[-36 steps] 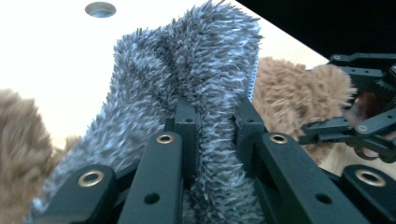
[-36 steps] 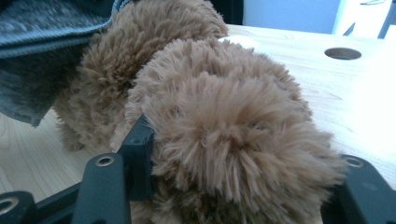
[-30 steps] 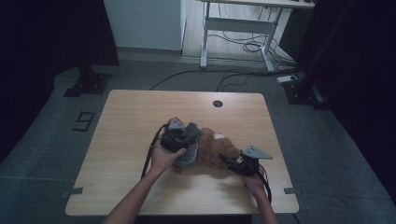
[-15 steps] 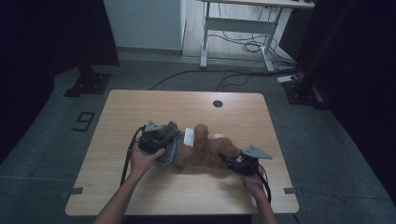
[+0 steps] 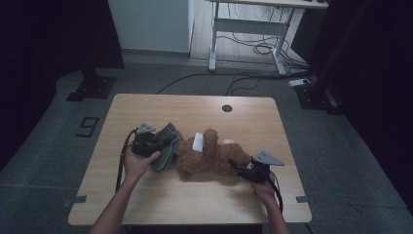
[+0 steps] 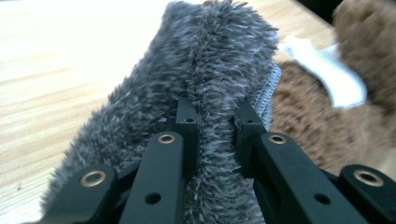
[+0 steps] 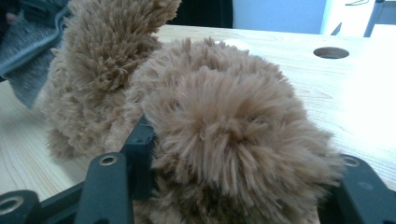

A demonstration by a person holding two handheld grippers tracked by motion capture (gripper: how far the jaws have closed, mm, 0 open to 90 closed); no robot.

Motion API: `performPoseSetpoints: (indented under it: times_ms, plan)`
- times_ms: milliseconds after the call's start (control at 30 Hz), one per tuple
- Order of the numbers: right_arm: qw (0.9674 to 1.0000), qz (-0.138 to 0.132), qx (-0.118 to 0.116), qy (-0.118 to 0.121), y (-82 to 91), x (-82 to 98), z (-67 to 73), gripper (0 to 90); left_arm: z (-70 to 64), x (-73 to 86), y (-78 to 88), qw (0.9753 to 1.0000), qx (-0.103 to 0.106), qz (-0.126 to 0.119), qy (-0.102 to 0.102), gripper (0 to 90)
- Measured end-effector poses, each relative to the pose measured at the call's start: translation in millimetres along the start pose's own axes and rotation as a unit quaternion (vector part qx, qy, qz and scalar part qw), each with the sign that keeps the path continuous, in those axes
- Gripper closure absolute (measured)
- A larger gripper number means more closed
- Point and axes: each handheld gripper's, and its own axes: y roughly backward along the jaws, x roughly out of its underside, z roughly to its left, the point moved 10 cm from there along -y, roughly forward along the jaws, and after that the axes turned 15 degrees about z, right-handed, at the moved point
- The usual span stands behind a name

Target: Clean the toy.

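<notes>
High view, brown plush bear [image 5: 209, 158] laid mid-table [image 5: 195, 105], grey fuzzy garment [image 5: 167, 144] at its left end, clamped by left gripper [image 5: 158, 142], left gripper view, jaws pinched on grey pile, right gripper view, right gripper [image 7: 233, 158] closed around a bear limb.

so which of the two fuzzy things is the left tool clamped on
The grey fuzzy garment, not the brown teddy bear. The left tool pinches a fold of its grey pile; the bear lies beside it.

Place: probably my lab or studio.
Evidence: bare wooden table [image 5: 146, 200], black curtains [image 5: 53, 34] at ten o'clock, floor cables [image 5: 243, 80] and desk frame [image 5: 248, 24] at twelve.
</notes>
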Motion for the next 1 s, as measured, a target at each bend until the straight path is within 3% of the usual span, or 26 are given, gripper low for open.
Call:
performPoseSetpoints:
  times_ms: [67, 167, 200, 267, 300, 433, 533, 667, 767, 900, 1000]
  plan:
    - [1.0000, 0.000, 0.000, 0.000, -0.1, 0.0, -0.4, 41.5, -15.2, -7.6, 7.2, 0.9998, 0.011, -0.013, -0.012, 76.7]
    - [1.0000, 0.000, 0.000, 0.000, -0.1, 0.0, -0.7, 41.6, -52.3, -21.3, 15.9, 0.9978, 0.034, -0.029, -0.049, 76.7]
    - [1.0000, 0.000, 0.000, 0.000, -0.1, 0.0, -0.7, 41.6, -52.3, -21.3, 15.9, 0.9978, 0.034, -0.029, -0.049, 76.7]
    - [1.0000, 0.000, 0.000, -0.002, 0.0, 0.2, -0.4, 41.6, -91.3, -35.5, 18.8, 0.9943, 0.049, -0.037, -0.087, 76.6]
    - [1.0000, 0.000, 0.000, -0.001, 0.1, 0.3, -0.4, 41.6, -103.4, -40.1, 18.6, 0.9930, 0.055, -0.040, -0.096, 76.6]
    - [1.0000, 0.000, -0.001, 0.000, 0.1, 0.5, -0.8, 41.6, -145.8, -57.3, 3.2, 0.9889, 0.084, -0.033, -0.118, 76.6]
    - [1.0000, 0.000, -0.002, 0.000, -0.1, 0.5, -1.2, 41.6, -166.4, -64.4, -26.2, 0.9884, 0.075, -0.006, -0.132, 76.6]
    - [1.0000, -0.001, -0.001, 0.000, 0.1, 0.4, -0.8, 41.6, -168.8, -61.5, -71.5, 0.9889, 0.030, 0.044, -0.139, 76.3]
    - [1.0000, 0.000, -0.002, 0.003, 0.2, 0.9, -0.8, 41.6, -161.4, -53.4, -88.8, 0.9868, -0.002, 0.061, -0.150, 76.4]
    - [1.0000, 0.004, -0.001, 0.008, 0.0, 1.4, 0.1, 41.6, -149.0, -49.9, -87.8, 0.9888, -0.009, 0.059, -0.137, 77.2]
    - [1.0000, 0.003, 0.001, 0.008, 0.1, 1.5, 0.0, 41.6, -132.3, -46.7, -72.3, 0.9905, -0.017, 0.047, -0.128, 77.3]
